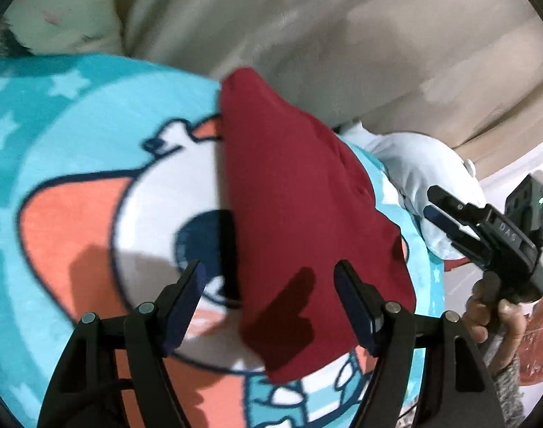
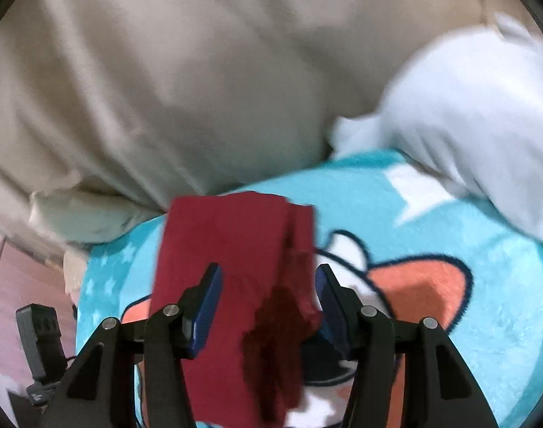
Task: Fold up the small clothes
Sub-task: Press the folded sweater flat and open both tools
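Between your left gripper (image 1: 268,299) fingers: red garment (image 1: 300,214), jaws parted, gripping nothing.
Its long axis runs from lower centre toward upper centre, flat on the cartoon blanket (image 1: 75,142). Right gripper (image 2: 268,297) likewise spread and empty above it; both about equally near.

Pale raised letters "DAS" on the body of the black hand-held right claw (image 1: 437,210) at the right edge of the left wrist view, slightly blurred, no other readable text, label or number anywhere.
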`<action>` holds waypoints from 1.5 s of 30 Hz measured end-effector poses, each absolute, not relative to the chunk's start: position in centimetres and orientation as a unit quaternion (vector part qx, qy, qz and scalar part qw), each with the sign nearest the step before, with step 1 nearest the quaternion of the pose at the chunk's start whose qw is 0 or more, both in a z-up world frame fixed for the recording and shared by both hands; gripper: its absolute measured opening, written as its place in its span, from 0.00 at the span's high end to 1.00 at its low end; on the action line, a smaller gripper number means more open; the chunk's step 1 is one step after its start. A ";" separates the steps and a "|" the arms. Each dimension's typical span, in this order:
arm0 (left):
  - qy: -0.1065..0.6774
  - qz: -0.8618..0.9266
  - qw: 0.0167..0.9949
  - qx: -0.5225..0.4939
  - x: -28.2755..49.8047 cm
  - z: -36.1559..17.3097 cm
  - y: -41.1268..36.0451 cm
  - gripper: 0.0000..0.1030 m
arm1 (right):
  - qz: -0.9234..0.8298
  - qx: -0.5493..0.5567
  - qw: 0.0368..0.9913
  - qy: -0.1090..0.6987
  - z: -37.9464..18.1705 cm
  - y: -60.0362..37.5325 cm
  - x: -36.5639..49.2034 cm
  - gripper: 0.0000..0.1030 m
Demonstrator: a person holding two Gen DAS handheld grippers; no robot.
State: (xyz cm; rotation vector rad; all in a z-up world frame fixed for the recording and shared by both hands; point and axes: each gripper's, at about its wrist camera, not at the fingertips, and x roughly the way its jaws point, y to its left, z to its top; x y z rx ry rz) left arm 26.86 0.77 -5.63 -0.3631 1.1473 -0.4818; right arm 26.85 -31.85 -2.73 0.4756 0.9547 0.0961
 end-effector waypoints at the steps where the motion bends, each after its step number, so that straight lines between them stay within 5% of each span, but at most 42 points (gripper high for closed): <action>1: 0.530 -0.221 0.801 -0.171 26.5 -5.5 1.2 0.29 | 0.044 0.210 0.860 0.462 -2.5 -30.3 27.1 0.43; 5: 0.518 -0.209 0.815 -0.153 25.4 -5.1 2.2 0.29 | 0.012 0.200 0.843 0.500 -4.9 -27.6 26.3 0.44; 7: 0.521 -0.211 0.816 -0.136 25.1 -5.4 2.4 0.29 | 0.011 0.201 0.826 0.526 -7.1 -26.6 26.1 0.83; 8: 0.524 -0.213 0.814 -0.132 24.7 -5.6 2.9 0.29 | 0.012 0.205 0.810 0.550 -8.7 -26.4 25.5 0.91; 12: 0.535 -0.226 0.803 -0.133 23.5 -6.2 4.5 0.29 | -0.008 0.232 0.796 0.559 -12.0 -27.0 24.0 0.96; 19: 0.530 -0.257 0.796 -0.136 23.1 -6.4 5.1 0.29 | -0.024 0.290 0.801 0.523 -12.7 -28.3 22.8 0.95; 34: 0.439 -0.149 0.882 -0.084 15.6 -0.9 6.5 0.28 | -0.011 0.218 0.828 0.516 -11.9 -27.1 21.9 0.88; 38: 0.402 -0.108 0.908 -0.052 12.3 1.2 4.6 0.24 | 0.024 0.250 0.815 0.522 -11.3 -29.1 19.6 0.76; 39: 0.390 -0.095 0.915 -0.044 11.6 1.7 4.1 0.22 | 0.019 0.243 0.816 0.525 -11.0 -29.4 19.0 0.53; 40: 0.372 -0.076 0.924 -0.036 10.8 2.5 3.5 0.21 | 0.006 0.230 0.818 0.527 -10.6 -29.8 18.2 0.46; 45: 0.272 -0.022 0.961 -0.045 7.5 5.7 1.8 0.04 | 0.011 0.203 0.840 0.503 -7.5 -31.2 14.6 0.45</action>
